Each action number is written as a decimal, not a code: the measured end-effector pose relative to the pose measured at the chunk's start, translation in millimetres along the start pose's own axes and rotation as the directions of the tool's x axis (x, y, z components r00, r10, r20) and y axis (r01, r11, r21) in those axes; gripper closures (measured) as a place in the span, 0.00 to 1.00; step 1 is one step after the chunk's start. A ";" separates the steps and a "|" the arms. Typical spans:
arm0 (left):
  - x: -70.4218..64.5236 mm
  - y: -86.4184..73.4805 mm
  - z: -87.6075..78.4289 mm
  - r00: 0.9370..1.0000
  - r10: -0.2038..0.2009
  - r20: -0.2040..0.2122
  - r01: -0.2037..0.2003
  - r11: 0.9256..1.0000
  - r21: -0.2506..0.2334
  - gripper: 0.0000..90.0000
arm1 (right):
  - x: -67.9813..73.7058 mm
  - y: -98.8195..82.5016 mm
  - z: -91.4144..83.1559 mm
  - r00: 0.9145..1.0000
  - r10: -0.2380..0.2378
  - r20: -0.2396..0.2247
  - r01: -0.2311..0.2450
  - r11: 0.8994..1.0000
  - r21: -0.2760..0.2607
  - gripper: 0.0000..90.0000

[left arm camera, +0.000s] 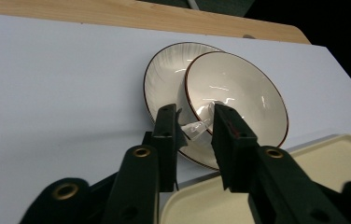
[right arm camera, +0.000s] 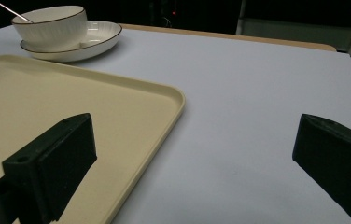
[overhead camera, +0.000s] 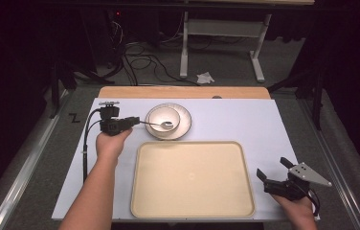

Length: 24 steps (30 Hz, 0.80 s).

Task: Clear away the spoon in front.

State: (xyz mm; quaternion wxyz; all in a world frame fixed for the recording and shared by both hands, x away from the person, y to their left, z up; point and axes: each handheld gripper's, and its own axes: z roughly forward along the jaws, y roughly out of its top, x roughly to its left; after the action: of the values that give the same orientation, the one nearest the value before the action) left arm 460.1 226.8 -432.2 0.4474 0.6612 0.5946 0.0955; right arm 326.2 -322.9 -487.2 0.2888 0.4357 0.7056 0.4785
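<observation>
A cream bowl (overhead camera: 164,120) stands on a white plate (overhead camera: 184,125) at the back of the white table. A metal spoon (overhead camera: 161,124) rests in the bowl with its handle reaching left. My left gripper (overhead camera: 131,121) points right at the bowl, its jaws narrow with the spoon handle (left arm camera: 195,128) spanning the gap between them, so it is shut on the handle. My right gripper (overhead camera: 273,168) rests at the table's front right corner. Its jaws are wide apart with nothing between them (right arm camera: 194,154).
A large cream tray (overhead camera: 192,178) lies in the middle front of the table, its right rim (right arm camera: 176,100) just left of my right gripper. A wooden strip (overhead camera: 183,92) runs along the table's back edge. Cables and a stand's legs are on the floor beyond.
</observation>
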 end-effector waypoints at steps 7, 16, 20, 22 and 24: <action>3.0 -1.0 -4.2 0.998 -0.050 0.046 0.052 0.998 -0.023 0.99 | -0.5 0.2 -0.7 1.000 0.001 0.004 -0.001 1.000 -0.002 0.00; -1.3 -2.6 -11.6 0.994 -0.053 0.096 0.062 0.994 -0.091 1.00 | -1.6 0.6 -1.9 1.000 0.013 0.009 -0.013 1.000 -0.010 0.00; -4.8 -2.6 -15.7 0.993 -0.046 0.110 0.058 0.992 -0.109 1.00 | -1.2 1.1 -1.8 1.000 0.006 0.005 -0.006 1.000 -0.015 0.00; -5.9 -2.9 -17.7 0.992 -0.041 0.117 0.054 0.992 -0.114 1.00 | -0.7 1.2 -1.6 1.000 0.007 0.005 -0.006 1.000 -0.014 0.00; -8.2 -3.8 -22.3 0.992 -0.032 0.125 0.048 0.990 -0.130 1.00 | -0.5 1.2 -1.4 1.000 0.007 0.006 -0.007 1.000 -0.011 0.00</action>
State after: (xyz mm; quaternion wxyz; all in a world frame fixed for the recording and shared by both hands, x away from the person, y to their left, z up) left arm 440.5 229.9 -418.6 0.5276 0.6227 0.5715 0.0850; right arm 325.6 -323.7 -485.6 0.2916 0.4378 0.7005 0.4823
